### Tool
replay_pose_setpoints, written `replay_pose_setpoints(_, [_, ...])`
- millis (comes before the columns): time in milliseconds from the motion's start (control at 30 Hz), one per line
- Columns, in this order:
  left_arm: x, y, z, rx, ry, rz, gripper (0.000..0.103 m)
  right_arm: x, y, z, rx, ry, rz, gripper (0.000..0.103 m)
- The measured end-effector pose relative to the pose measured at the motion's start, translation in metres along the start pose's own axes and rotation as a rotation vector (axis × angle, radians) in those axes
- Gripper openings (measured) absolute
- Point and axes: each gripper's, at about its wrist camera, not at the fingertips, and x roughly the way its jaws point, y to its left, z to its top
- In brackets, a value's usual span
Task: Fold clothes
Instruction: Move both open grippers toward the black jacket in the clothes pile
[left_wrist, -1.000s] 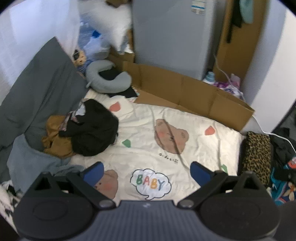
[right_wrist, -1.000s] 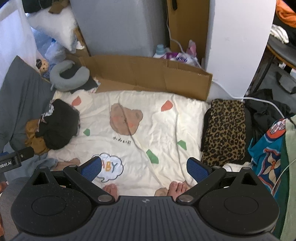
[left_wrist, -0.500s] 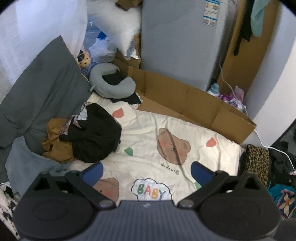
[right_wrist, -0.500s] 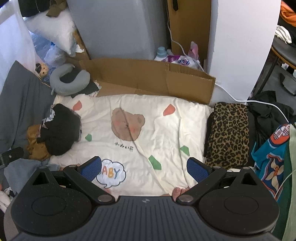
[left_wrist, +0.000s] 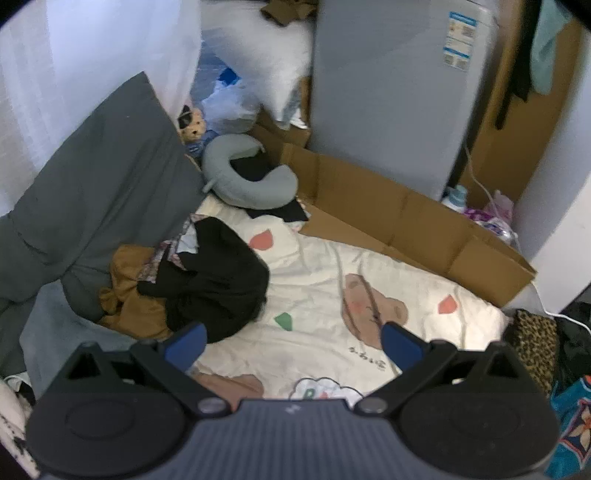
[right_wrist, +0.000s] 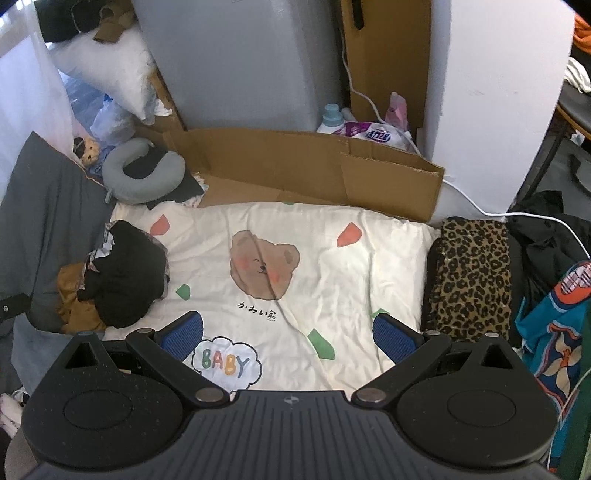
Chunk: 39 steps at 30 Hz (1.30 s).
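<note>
The left gripper (left_wrist: 291, 345) hangs above the bedding with its blue-padded fingers (left_wrist: 184, 345) spread wide and nothing between them. Just past its left pad, toward 10 o'clock in the left wrist view, lies the pile of clothes (left_wrist: 218, 284): a black garment bunched on top, a mustard-brown one (left_wrist: 129, 295) under it at 9 o'clock, and a patterned scrap peeking out at the pile's far edge. The pile rests on the left edge of the cream blanket (left_wrist: 317, 306), against a large grey cushion (left_wrist: 96, 192). At 12 o'clock from the pile sits a grey neck pillow (left_wrist: 255, 181), with a small plush bear (left_wrist: 194, 125) beyond it.

The right gripper (right_wrist: 288, 334) is likewise spread apart and empty, held over the near half of the cream blanket, whose printed bear face (right_wrist: 262, 264) lies at 12 o'clock from the fingers and whose "BABY" cloud (right_wrist: 225, 363) shows between them near the left pad. In this view the clothes pile (right_wrist: 125, 277) sits at 10 o'clock, well apart from the claw. At 2 o'clock, beside the blanket's right edge, lies a folded leopard-print cloth (right_wrist: 469, 277). A flattened cardboard box (right_wrist: 314, 173) stands along the blanket's far edge at 12 o'clock, with a grey appliance (right_wrist: 240, 62) behind it.
</note>
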Motion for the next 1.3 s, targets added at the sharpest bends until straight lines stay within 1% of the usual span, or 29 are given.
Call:
replay_pose_setpoints(100, [0.006,0.009,0.005,-0.019,0.019,-0.038,0.102,0.007,0.002,0.004,0.001,-0.008,0.005,0.101])
replay_pose_setpoints(200, [0.009,0.011,0.009,0.002,0.009,-0.026,0.102,0.013,0.001,0.007,0.011,-0.019,0.013,0.101])
replay_pose_setpoints(300, [0.016,0.017,0.011,-0.019,0.016,-0.048,0.102,0.018,0.0,0.01,0.01,-0.035,0.018,0.101])
replay_pose_setpoints(433, [0.028,0.018,0.011,-0.004,0.023,-0.056,0.102,0.023,0.0,0.016,0.004,-0.072,0.032,0.101])
replay_pose_setpoints(667, [0.054,0.023,0.01,-0.007,0.058,-0.08,0.101,0.044,-0.003,0.027,-0.01,-0.088,0.008,0.101])
replay_pose_setpoints(833, [0.072,0.034,0.012,-0.016,0.063,-0.07,0.101,0.062,-0.007,0.033,-0.018,-0.088,0.003,0.101])
replay_pose_setpoints(933, [0.083,0.044,0.012,-0.034,0.065,-0.062,0.099,0.071,-0.007,0.037,-0.029,-0.093,0.001,0.101])
replay_pose_setpoints(1033, [0.093,0.055,0.013,-0.045,0.064,-0.033,0.099,0.083,-0.003,0.041,-0.043,-0.085,0.011,0.101])
replay_pose_setpoints(1067, [0.097,0.059,0.013,-0.048,0.067,-0.025,0.098,0.087,0.0,0.041,-0.056,-0.084,0.011,0.101])
replay_pose_setpoints(1200, [0.11,0.074,0.013,-0.079,0.066,-0.013,0.097,0.099,0.021,0.04,-0.173,-0.1,-0.001,0.101])
replay_pose_setpoints(1300, [0.119,0.084,0.011,-0.108,0.064,-0.009,0.096,0.108,0.032,0.04,-0.208,-0.1,0.02,0.101])
